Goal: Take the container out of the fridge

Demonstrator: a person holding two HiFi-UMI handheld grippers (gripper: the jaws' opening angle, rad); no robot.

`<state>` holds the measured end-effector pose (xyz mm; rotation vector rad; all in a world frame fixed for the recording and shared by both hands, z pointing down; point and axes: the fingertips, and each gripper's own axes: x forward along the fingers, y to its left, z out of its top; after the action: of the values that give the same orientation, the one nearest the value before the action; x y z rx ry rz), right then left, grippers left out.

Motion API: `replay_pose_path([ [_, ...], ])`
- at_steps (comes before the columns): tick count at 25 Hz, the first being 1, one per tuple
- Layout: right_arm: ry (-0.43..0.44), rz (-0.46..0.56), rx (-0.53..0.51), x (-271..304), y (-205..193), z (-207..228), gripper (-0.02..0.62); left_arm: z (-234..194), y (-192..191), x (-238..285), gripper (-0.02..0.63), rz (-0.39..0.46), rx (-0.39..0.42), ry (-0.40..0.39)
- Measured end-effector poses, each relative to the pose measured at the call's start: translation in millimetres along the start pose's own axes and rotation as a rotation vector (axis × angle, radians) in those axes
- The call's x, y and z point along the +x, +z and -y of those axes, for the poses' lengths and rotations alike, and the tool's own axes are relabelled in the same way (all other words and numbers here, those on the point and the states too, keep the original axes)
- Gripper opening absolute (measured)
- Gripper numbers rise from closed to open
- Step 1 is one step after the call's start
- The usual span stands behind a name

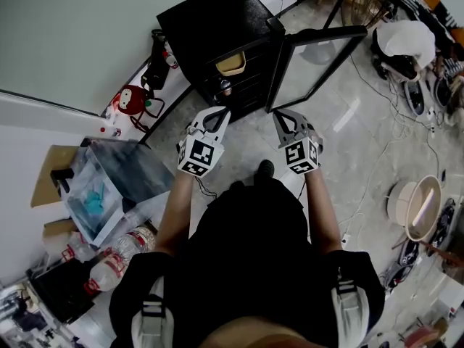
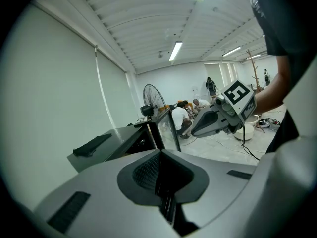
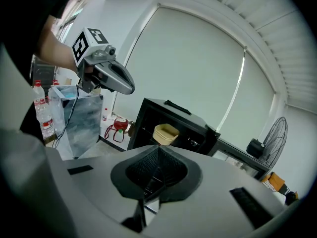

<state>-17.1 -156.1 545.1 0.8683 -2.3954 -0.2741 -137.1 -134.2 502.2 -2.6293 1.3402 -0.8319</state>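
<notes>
Two claws hover side by side over the floor in front of the open fridge (image 1: 210,20), neither touching it. The left claw (image 1: 220,113) is clenched, its pads pressed together with nothing between them. The right claw (image 1: 278,114) is likewise clenched and empty. In the head view the black fridge stands at 12 o'clock from the person, and its glass door (image 1: 319,56) is swung out toward 1 o'clock. The container (image 1: 231,64), a pale yellow tub, sits upright on an upper shelf inside the fridge, well apart from both claws. The right gripper view shows it at 12 o'clock just above the closed pads. At 9 o'clock from the person a clear plastic box (image 1: 109,187) stands on the floor, with water bottles (image 1: 116,256) lying near it at 8 o'clock.
</notes>
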Motion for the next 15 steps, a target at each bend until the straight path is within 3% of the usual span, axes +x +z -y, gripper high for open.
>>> replay_pose_path([
  [15, 0.132, 0.051, -0.035, 31.2, -21.5, 40.8, 0.000, -9.4, 5.7, 41.2, 0.021, -0.073, -0.047, 0.123],
])
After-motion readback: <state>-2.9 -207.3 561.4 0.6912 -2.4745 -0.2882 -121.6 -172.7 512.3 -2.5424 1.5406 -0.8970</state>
